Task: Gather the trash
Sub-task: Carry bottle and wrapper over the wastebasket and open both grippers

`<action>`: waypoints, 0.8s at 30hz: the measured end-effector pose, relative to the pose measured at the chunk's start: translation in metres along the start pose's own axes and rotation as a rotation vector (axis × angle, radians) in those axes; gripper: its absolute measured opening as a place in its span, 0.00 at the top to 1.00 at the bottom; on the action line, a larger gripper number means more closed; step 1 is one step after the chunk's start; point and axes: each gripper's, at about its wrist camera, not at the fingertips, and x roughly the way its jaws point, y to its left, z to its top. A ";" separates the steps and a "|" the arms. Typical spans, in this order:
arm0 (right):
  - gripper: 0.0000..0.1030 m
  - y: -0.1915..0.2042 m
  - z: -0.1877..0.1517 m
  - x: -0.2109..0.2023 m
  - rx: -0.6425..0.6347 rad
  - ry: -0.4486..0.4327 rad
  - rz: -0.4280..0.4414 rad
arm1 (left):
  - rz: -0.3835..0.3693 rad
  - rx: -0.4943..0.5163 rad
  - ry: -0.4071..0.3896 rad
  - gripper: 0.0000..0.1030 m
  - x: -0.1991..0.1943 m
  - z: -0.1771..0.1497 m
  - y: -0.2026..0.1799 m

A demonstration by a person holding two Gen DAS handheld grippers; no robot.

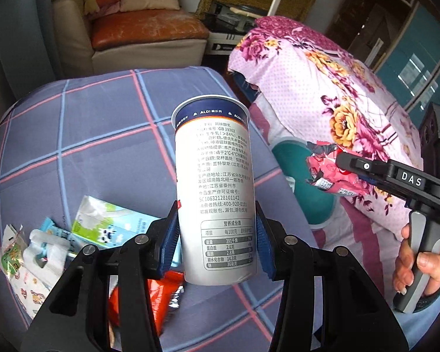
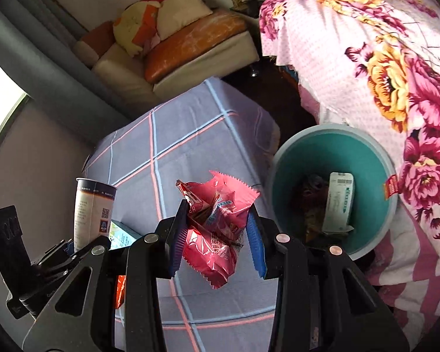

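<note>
Floral quilt [image 2: 381, 67]: pink and magenta with yellow blooms, draped high on the right, hanging down just beside the bin.
Plaid-covered worktop [image 1: 88, 135]: grey-blue cloth with pink and pale blue lines, carrying the loose trash at its near left.
Sofa [image 1: 138, 29]: cream with an orange seat cushion, pillows piled on it, well back from the action.
Teal bin [image 2: 293, 170]: round, wedged between worktop and quilt, open top up; a white carton [image 2: 338, 202] leaning inside against the wall over darker scraps.
Left hand-held gripper [image 1: 217, 245]: blue pads clamped on the lower half of the cup, lifted off the cloth.
Yogurt cup [image 1: 215, 187]: tall, white, navy ALDI band at the rim, upright with a slight tilt, printed text facing the camera.
Right hand-held gripper [image 2: 217, 242]: pinching the pink wrapper, held up over the worktop edge, near the bin but not above it.
Pink wrapper [image 2: 217, 226]: crumpled, glossy, jagged edges sticking out above and below the pads.
Leftover pile [image 1: 44, 246]: milk pouch and pale wrappers lying flat at the near left.
Orange wrapper [image 1: 158, 296]: on the cloth, partly hidden under the left fingers.
</note>
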 end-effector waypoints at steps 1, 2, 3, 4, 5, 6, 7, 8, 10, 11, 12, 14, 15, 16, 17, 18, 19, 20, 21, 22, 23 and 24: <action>0.65 -0.008 0.001 -0.005 0.009 -0.010 -0.004 | -0.006 0.010 0.004 0.54 0.003 0.000 -0.009; 0.65 -0.018 0.002 -0.010 0.021 -0.020 -0.009 | -0.016 0.022 0.007 0.54 0.007 0.000 -0.019; 0.65 -0.024 0.003 -0.013 0.030 -0.027 -0.013 | -0.024 0.031 0.010 0.54 0.009 0.000 -0.027; 0.65 -0.031 0.003 -0.016 0.037 -0.034 -0.018 | -0.032 0.042 0.014 0.54 0.013 0.000 -0.037; 0.65 -0.038 0.004 -0.019 0.044 -0.041 -0.024 | -0.036 0.051 0.018 0.54 0.017 0.001 -0.044; 0.65 -0.045 0.005 -0.022 0.050 -0.045 -0.027 | -0.041 0.061 0.024 0.54 0.021 0.002 -0.053; 0.65 -0.051 0.006 -0.024 0.056 -0.049 -0.029 | -0.044 0.069 0.029 0.54 0.025 0.003 -0.059; 0.65 -0.057 0.007 -0.027 0.061 -0.055 -0.034 | -0.045 0.078 0.035 0.54 0.029 0.004 -0.066; 0.65 -0.068 0.009 -0.033 0.065 -0.069 -0.046 | -0.049 0.096 0.046 0.54 0.037 0.006 -0.079; 0.65 -0.073 0.010 -0.036 0.068 -0.076 -0.050 | -0.052 0.104 0.052 0.54 0.041 0.007 -0.085; 0.65 -0.078 0.011 -0.038 0.072 -0.082 -0.055 | -0.055 0.113 0.058 0.54 0.045 0.008 -0.090; 0.65 -0.087 0.014 -0.041 0.082 -0.088 -0.062 | -0.058 0.130 0.071 0.54 0.053 0.010 -0.100; 0.65 -0.091 0.015 -0.041 0.087 -0.090 -0.066 | -0.058 0.137 0.076 0.54 0.057 0.011 -0.105; 0.65 -0.095 0.016 -0.042 0.091 -0.091 -0.070 | -0.061 0.143 0.083 0.54 0.061 0.012 -0.109; 0.65 -0.099 0.017 -0.042 0.097 -0.093 -0.074 | -0.063 0.149 0.087 0.54 0.064 0.013 -0.111; 0.65 -0.103 0.018 -0.042 0.102 -0.095 -0.077 | -0.064 0.155 0.092 0.54 0.067 0.014 -0.113; 0.65 -0.106 0.019 -0.042 0.106 -0.097 -0.081 | -0.066 0.161 0.097 0.54 0.071 0.015 -0.116; 0.65 -0.108 0.020 -0.041 0.110 -0.097 -0.085 | -0.067 0.165 0.100 0.54 0.074 0.016 -0.118; 0.65 -0.110 0.021 -0.040 0.113 -0.097 -0.088 | -0.070 0.169 0.105 0.54 0.078 0.018 -0.120; 0.65 -0.112 0.023 -0.039 0.115 -0.095 -0.092 | -0.074 0.173 0.110 0.54 0.082 0.020 -0.123; 0.65 -0.114 0.024 -0.037 0.116 -0.094 -0.097 | -0.077 0.176 0.113 0.54 0.084 0.022 -0.125; 0.65 -0.115 0.024 -0.036 0.117 -0.094 -0.102 | -0.080 0.182 0.116 0.54 0.087 0.023 -0.127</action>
